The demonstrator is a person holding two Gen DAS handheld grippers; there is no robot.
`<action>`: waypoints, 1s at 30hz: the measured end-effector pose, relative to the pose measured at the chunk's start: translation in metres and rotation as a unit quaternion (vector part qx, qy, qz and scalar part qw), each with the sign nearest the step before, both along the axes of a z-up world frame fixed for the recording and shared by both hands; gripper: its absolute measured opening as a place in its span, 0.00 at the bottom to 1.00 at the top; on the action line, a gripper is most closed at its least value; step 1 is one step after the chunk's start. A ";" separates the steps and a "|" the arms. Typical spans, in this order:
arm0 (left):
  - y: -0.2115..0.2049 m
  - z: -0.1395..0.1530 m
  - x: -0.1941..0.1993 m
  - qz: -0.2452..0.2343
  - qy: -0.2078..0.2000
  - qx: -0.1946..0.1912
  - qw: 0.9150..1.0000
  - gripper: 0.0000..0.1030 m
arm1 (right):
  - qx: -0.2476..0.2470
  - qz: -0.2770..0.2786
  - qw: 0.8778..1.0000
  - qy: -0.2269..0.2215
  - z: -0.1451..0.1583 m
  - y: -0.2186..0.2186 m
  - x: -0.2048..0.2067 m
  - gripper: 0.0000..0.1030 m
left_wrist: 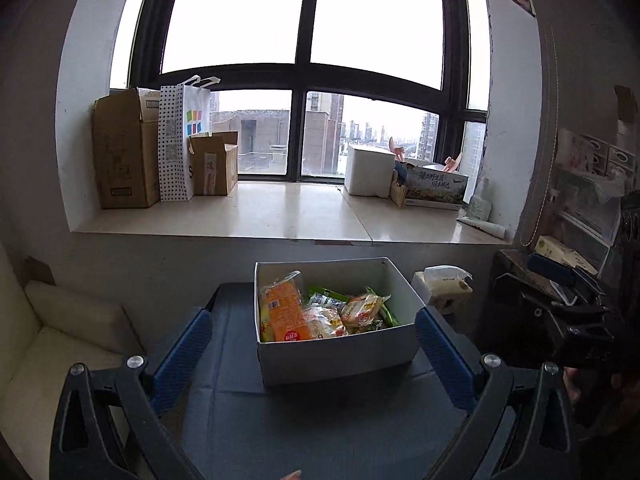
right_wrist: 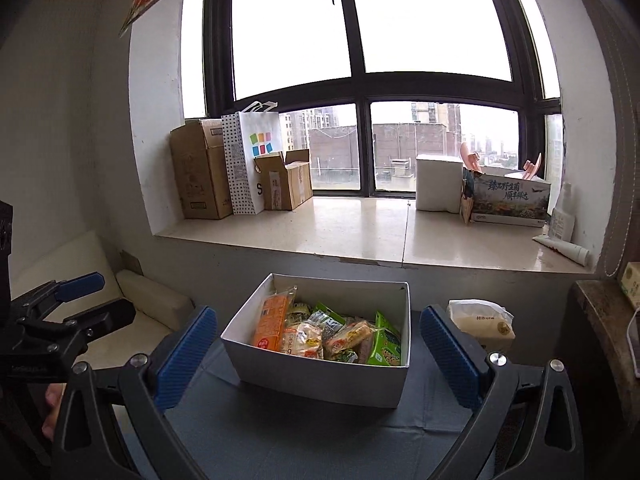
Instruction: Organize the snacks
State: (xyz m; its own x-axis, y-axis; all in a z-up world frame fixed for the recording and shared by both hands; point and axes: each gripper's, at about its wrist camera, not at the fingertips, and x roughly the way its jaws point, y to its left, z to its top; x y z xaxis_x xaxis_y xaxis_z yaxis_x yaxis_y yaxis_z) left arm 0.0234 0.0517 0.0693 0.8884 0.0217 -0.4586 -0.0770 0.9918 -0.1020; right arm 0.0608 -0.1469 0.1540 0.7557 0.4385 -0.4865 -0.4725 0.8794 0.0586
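Observation:
A white box stands on a dark blue table and holds several snack packets: an orange pack, clear wrapped ones and green ones. The box also shows in the right wrist view. My left gripper is open and empty, its blue fingers wide apart on either side of the box's near end, held back from it. My right gripper is open and empty too, likewise facing the box. The left gripper also shows at the left of the right wrist view.
A white plastic bag over a pack sits right of the box. A wide windowsill behind carries cardboard boxes, a dotted paper bag, a white box and a printed carton. A white sofa stands left, a dark cluttered stand right.

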 end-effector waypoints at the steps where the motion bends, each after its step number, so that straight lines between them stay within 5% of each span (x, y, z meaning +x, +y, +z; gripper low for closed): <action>1: 0.000 -0.002 -0.006 0.001 0.003 -0.003 1.000 1.00 | -0.007 -0.001 1.000 0.000 0.000 0.001 -0.008 1.00; 9: -0.013 -0.021 -0.039 -0.002 0.034 -0.005 0.999 1.00 | 0.016 0.000 0.998 0.057 -0.025 -0.012 -0.056 1.00; 30: -0.038 -0.036 -0.062 -0.032 0.053 -0.006 0.998 1.00 | 0.014 -0.032 0.997 0.065 -0.028 -0.027 -0.090 1.00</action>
